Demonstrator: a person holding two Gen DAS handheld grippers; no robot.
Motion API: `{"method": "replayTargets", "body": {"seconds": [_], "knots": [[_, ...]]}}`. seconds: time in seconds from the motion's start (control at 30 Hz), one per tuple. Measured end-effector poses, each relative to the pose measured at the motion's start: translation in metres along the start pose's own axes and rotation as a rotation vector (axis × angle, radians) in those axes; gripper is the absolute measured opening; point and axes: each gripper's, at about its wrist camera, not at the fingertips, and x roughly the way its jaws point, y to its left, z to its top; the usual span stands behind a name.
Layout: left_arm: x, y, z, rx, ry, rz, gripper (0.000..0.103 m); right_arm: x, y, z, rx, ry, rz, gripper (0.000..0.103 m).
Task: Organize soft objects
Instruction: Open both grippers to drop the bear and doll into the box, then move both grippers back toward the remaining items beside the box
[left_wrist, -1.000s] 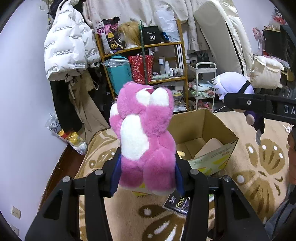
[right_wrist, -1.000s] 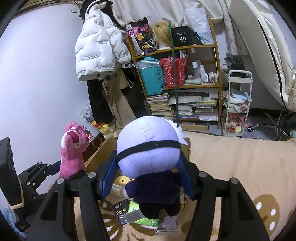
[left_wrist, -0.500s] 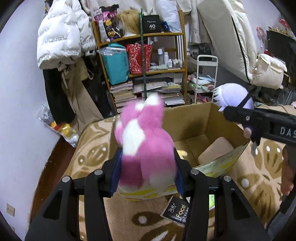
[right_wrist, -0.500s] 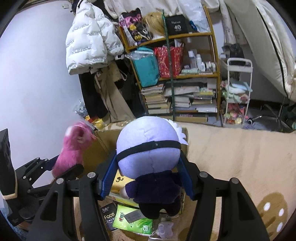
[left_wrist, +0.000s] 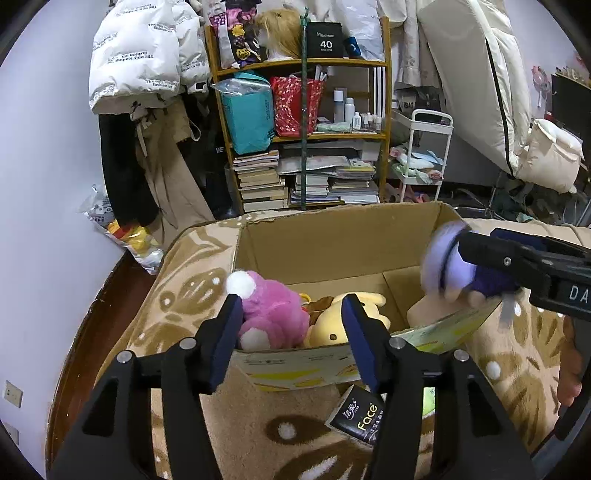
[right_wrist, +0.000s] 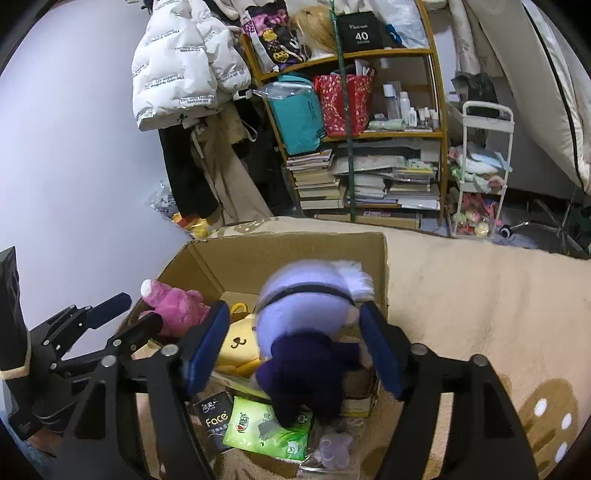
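Here the left gripper (left_wrist: 291, 332) hangs over the near left corner of the cardboard box (left_wrist: 332, 243), its jaws opening and its blue pads clear of the pink plush bear (left_wrist: 273, 314). The bear lies inside the box against the left wall, just beyond the left finger and slightly between the two fingers, pressed by neither. Beside it, toward the right finger, rests a yellow plush dog (left_wrist: 343, 321).

The right gripper (right_wrist: 295, 347) is above the box's near right corner, and its jaws are opening as well. The purple-headed plush doll (right_wrist: 306, 317), blurred, sits between the fingers; a gap shows on both sides of its head, so the pads do not clamp it. Its dark body hangs over the near wall of the box, above a green tissue pack (right_wrist: 269, 428) and a black "Face" pack (right_wrist: 214, 417) lying on the beige patterned rug (right_wrist: 461, 295) in front of the box.
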Motion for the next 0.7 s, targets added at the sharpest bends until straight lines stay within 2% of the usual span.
{"method": "replayTargets", "body": {"seconds": [0.13,0.17,0.27,0.4,0.47,0.57,0.7], "knots": [[-0.003,-0.002,0.000,0.000,0.000,-0.003,0.058,-0.005,0.002,0.000,-0.004,-0.011,0.002,0.078],[-0.003,-0.002,0.000,-0.001,0.000,-0.003,0.063,-0.006,0.001,0.001,0.002,-0.010,0.005,0.079],[-0.008,-0.006,-0.001,0.013,-0.004,-0.006,0.065,-0.011,0.000,0.001,0.017,-0.015,0.008,0.090],[-0.017,-0.013,-0.004,0.024,-0.001,0.007,0.069,-0.021,0.000,0.002,0.015,-0.026,0.008,0.091],[-0.023,-0.013,-0.005,0.017,-0.005,0.012,0.079,-0.026,0.001,0.002,0.008,-0.021,0.002,0.093],[-0.030,-0.011,-0.007,0.012,0.000,0.046,0.080,-0.037,0.003,0.003,0.001,-0.014,0.001,0.093],[-0.039,-0.002,-0.012,-0.026,0.027,0.038,0.081,-0.054,0.006,0.000,-0.015,-0.026,-0.025,0.093]]}}
